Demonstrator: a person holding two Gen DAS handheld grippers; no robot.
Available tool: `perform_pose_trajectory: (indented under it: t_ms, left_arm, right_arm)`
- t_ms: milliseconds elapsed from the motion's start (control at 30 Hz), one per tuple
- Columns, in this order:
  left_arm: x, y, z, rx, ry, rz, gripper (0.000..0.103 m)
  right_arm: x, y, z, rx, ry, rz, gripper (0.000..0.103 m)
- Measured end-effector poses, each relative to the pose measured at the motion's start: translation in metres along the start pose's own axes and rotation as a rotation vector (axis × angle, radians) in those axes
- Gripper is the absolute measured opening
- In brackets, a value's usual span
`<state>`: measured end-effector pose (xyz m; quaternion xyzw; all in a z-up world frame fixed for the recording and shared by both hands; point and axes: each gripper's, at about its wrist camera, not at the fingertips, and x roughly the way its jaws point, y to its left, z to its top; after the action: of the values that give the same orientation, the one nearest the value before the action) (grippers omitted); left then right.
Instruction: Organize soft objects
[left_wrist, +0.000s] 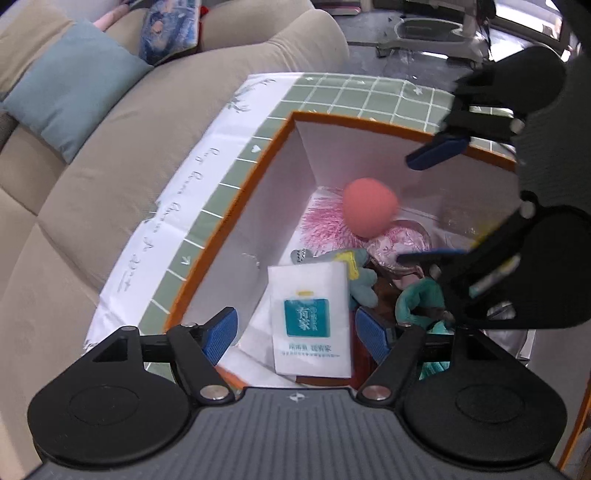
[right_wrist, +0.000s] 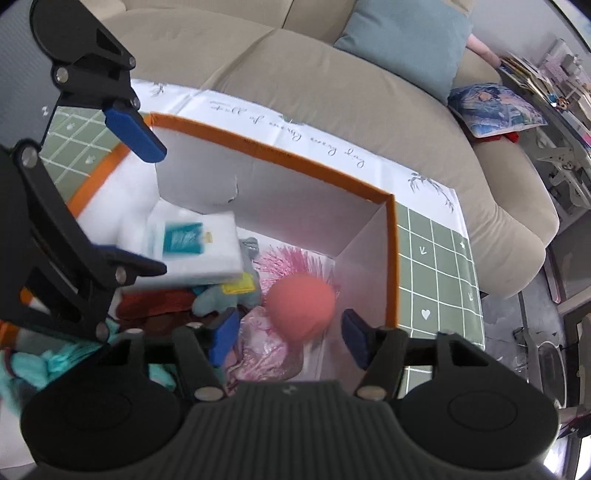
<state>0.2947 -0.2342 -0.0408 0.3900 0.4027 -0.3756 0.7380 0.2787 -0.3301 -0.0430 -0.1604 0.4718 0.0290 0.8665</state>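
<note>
The left gripper (left_wrist: 295, 332) hangs over the near end of the orange-rimmed box (left_wrist: 236, 206), its jaws spread wide with a white tissue pack (left_wrist: 310, 317) lying between the blue pads, no pad pressing on it; the pack rests tilted on the pile inside the box. The right gripper (right_wrist: 286, 334) hangs over the far end of the same box (right_wrist: 393, 258), its jaws also parted, and a coral-pink foam ball (right_wrist: 301, 308) sits between them, blurred, with a gap on either side, so neither pad grips it. In the left wrist view the ball (left_wrist: 371, 206) lies deeper in the box, against a spray of pink tinsel (left_wrist: 321, 225) and a crumpled pink floral cloth (left_wrist: 399, 245). Beside the tissue pack, toward the middle of the box, is a grey-blue plush toy (left_wrist: 360, 277) with a yellow tag, and next to that some teal fabric (left_wrist: 417, 299) and a dark red cloth (right_wrist: 155, 301). The box has white inner walls and stands on a bench covered by a green grid-patterned cloth (left_wrist: 369, 96) with a white border. Beyond the box runs a beige sofa (left_wrist: 110, 155) carrying a teal cushion (left_wrist: 70, 88) and a blue printed cushion (right_wrist: 495, 109)
</note>
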Motion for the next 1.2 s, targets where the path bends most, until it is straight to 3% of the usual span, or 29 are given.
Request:
perform_pose_trajectory:
  t_ms: [233,367,433,733,867,1067,1200]
  left_arm:
    - [-0.045,0.006,-0.011,-0.081,-0.063,0.014,0.086]
    - [-0.079,0.004,-0.027,-0.141,-0.119,0.035,0.085]
    - [-0.095,0.0,-0.035,-0.168,-0.147,0.051,0.084]
    - [-0.167,-0.037,-0.081,-0.273,-0.302,0.118,0.082]
    - [-0.193,-0.058,-0.104,-0.328,-0.378,0.204,0.083]
    - [-0.216,-0.078,-0.143,-0.541,-0.461,0.276,0.083]
    - [-0.215,-0.096,-0.168,-0.643,-0.486,0.333,0.083]
  right_arm:
    - [-0.042,0.004,-0.01,0.041,-0.061,-0.002,0.069]
    - [-0.075,0.012,-0.018,0.05,-0.133,-0.004,0.079]
    - [-0.093,0.016,-0.022,0.059,-0.168,0.001,0.079]
    - [-0.164,0.041,-0.053,0.105,-0.351,0.053,0.084]
    - [-0.185,0.053,-0.072,0.139,-0.407,0.082,0.084]
    - [-0.196,0.071,-0.1,0.294,-0.407,0.103,0.084]
    - [-0.197,0.091,-0.122,0.342,-0.425,0.05,0.084]
